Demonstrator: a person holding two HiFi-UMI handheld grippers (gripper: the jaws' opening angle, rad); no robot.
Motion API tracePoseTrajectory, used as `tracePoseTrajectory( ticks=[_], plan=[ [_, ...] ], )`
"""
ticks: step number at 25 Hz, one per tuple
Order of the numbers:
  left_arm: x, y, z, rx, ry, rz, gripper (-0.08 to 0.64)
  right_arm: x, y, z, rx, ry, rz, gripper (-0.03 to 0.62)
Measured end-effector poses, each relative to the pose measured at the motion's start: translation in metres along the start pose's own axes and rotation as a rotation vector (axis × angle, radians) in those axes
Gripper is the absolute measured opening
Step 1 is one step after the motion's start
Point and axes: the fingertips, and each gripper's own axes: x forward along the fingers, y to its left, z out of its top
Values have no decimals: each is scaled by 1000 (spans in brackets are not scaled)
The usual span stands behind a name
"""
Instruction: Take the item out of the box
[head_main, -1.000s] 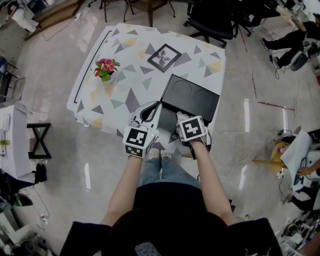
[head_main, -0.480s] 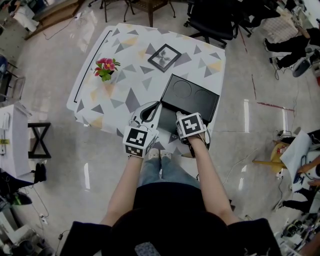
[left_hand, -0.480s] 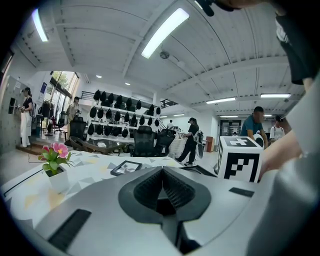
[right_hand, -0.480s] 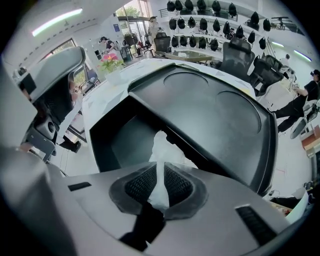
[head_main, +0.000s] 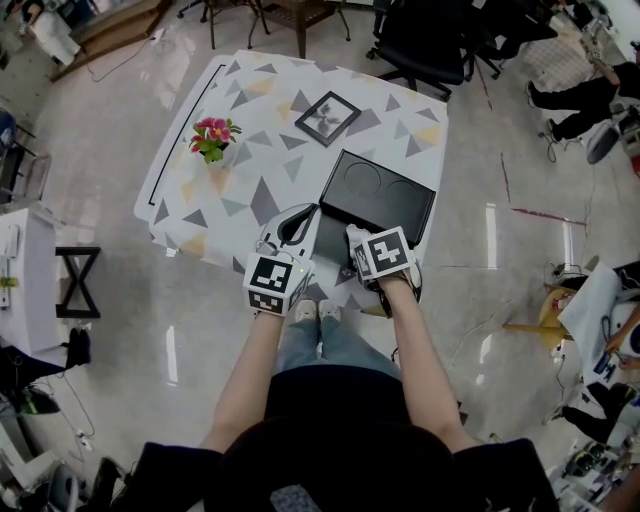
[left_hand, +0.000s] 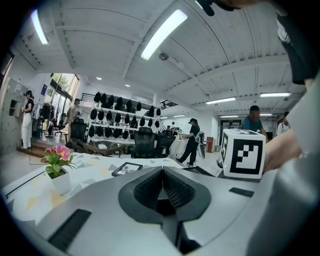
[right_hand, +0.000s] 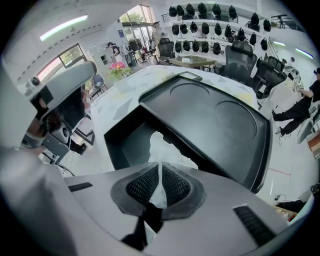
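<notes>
Right gripper (right_hand: 159, 176) jaws closing on the white item (right_hand: 167, 150), which rises from the box (right_hand: 120, 142) straight between them; left gripper (left_hand: 161, 184) pressed together, empty.

A loose black top (head_main: 330, 430) with short, wide sleeves (head_main: 165, 475) was worn, and the forearms (head_main: 248, 375) were left uncovered. Faded blue jeans (head_main: 335, 345) were worn below it, with pale, whitish shoes (head_main: 305, 312).

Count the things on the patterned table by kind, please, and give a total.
pot of pink flowers: 1
picture frame: 1
black box with its lid: 1
white item inside the box: 1
Total: 4
</notes>
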Motion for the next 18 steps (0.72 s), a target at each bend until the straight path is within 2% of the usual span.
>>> tracePoseTrajectory(
  ticks=[5, 10, 14, 18],
  plan=[
    [-1, 2, 4, -5, -11, 7, 20, -26, 6, 11, 30, -99, 46, 21],
    [1, 6, 11, -5, -23, 14, 20, -61, 14, 25, 50, -263, 151, 23],
    [6, 5, 20, 0, -37, 12, 20, -98, 11, 46, 36, -469, 187, 23],
    [14, 3, 30, 14, -51, 0, 20, -135, -1, 66, 59, -734, 162, 25]
  ],
)
